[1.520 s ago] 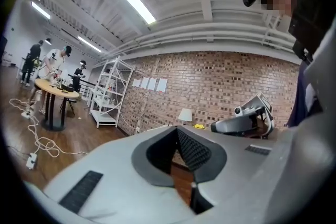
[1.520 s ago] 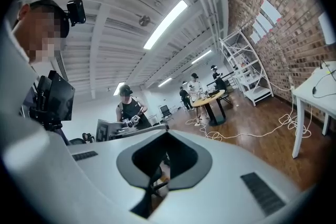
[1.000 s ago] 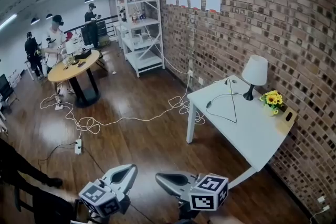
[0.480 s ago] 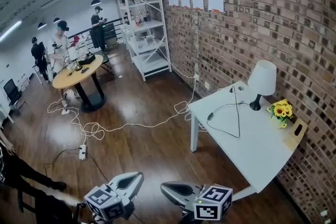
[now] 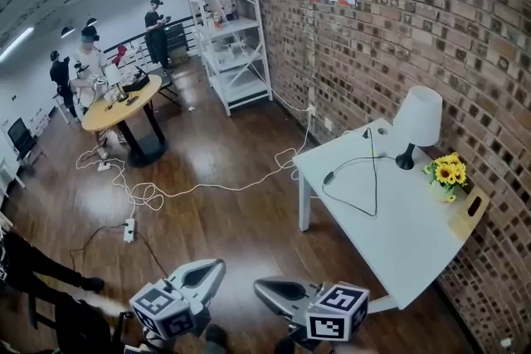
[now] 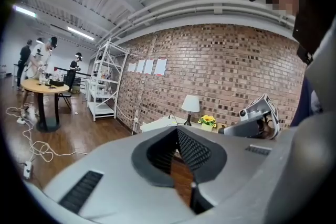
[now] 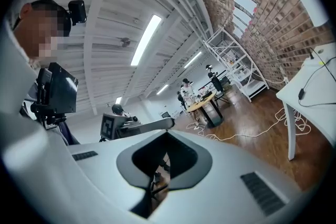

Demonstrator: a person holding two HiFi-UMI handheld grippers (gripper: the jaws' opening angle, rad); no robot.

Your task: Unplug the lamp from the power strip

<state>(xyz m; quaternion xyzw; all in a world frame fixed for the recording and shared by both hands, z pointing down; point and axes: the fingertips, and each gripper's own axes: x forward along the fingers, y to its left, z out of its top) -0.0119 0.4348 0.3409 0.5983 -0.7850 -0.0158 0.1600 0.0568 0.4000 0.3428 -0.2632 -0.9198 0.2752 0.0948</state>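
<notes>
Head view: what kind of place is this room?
Likely a loft-style lab or workshop: a bare brick wall, a white metal shelving rack, loose cables across the wooden floor, and people working around a round table.

both grippers sit low at the bottom of the head view, side by side with a gap between them. the left gripper point(image 5: 207, 271) points up and to the right, jaws closed together with nothing between them. the right gripper point(image 5: 267, 289) points left toward it, jaws likewise closed and empty.
</notes>
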